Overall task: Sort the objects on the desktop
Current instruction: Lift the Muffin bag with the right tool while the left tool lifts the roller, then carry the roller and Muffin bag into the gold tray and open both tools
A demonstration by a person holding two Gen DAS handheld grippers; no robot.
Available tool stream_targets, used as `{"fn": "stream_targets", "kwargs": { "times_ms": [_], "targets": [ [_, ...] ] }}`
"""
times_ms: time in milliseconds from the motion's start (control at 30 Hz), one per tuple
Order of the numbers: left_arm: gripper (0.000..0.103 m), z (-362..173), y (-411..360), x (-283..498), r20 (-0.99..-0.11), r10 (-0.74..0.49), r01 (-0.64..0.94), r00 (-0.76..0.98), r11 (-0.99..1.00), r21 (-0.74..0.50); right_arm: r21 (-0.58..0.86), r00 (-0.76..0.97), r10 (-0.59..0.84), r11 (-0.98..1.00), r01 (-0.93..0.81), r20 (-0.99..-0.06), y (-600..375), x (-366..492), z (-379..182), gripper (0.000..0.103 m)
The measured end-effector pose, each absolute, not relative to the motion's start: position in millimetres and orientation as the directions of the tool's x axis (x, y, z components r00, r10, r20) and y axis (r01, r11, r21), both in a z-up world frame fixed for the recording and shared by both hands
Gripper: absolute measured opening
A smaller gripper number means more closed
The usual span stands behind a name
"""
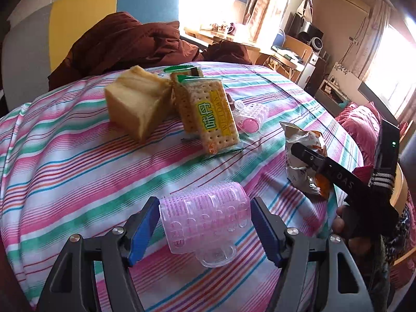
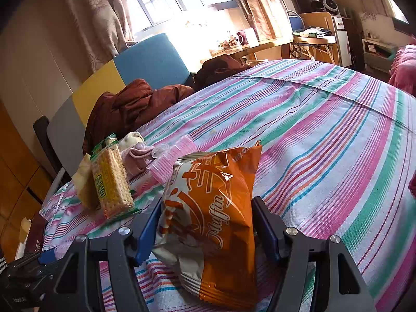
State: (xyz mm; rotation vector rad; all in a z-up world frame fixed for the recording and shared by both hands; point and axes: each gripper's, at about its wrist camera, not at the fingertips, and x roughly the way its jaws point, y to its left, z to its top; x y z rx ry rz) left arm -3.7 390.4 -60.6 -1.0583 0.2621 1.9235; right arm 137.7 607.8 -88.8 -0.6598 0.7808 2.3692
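The left gripper (image 1: 205, 230) has its blue ribbed pads set either side of a pink roller (image 1: 205, 218), a bristly translucent plastic cylinder with a clear clip at its near end; the pads look just clear of it or barely touching, and the fisheye view does not settle which. The roller lies on the sheet (image 1: 78, 171), a soft cloth striped in pink, green and white.

The right gripper (image 2: 205, 230) holds the muffin bag (image 2: 215, 221), a crinkly, glossy orange-and-white foil packet standing upright between the jaws, pressed at both sides.

Beyond the roller lie a pale cake wedge (image 1: 135, 101) in clear wrap, two flat cracker packs (image 1: 208, 111) leaning on it, and a smaller pink curler (image 1: 251, 119) just beside them. A brown quilt (image 1: 122, 41) is heaped at the far edge. Seen from the right wrist, the muffin bag hides part of the pink rollers behind it.
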Motion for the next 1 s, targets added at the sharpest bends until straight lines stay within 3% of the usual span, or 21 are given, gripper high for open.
{"fn": "stream_targets", "kwargs": {
  "times_ms": [467,833,1000],
  "targets": [
    [0.072,-12,213,-19,-0.665,0.583,-0.633,-0.466,-0.745,-0.21,0.333,-0.73,0.304,-0.738,-0.587,-0.613,560,119,-75,0.065],
    [0.072,-28,76,-50,-0.691,0.397,-0.397,-0.604,-0.902,-0.171,0.309,-0.833,0.041,-0.918,-0.25,-0.552,435,57,-32,0.065],
    [0.071,-35,44,-58,-0.686,0.373,-0.338,-0.625,-0.921,-0.193,0.266,-0.839,-0.108,-0.963,-0.046,-0.533,359,31,-15,0.065]
  ]
}}
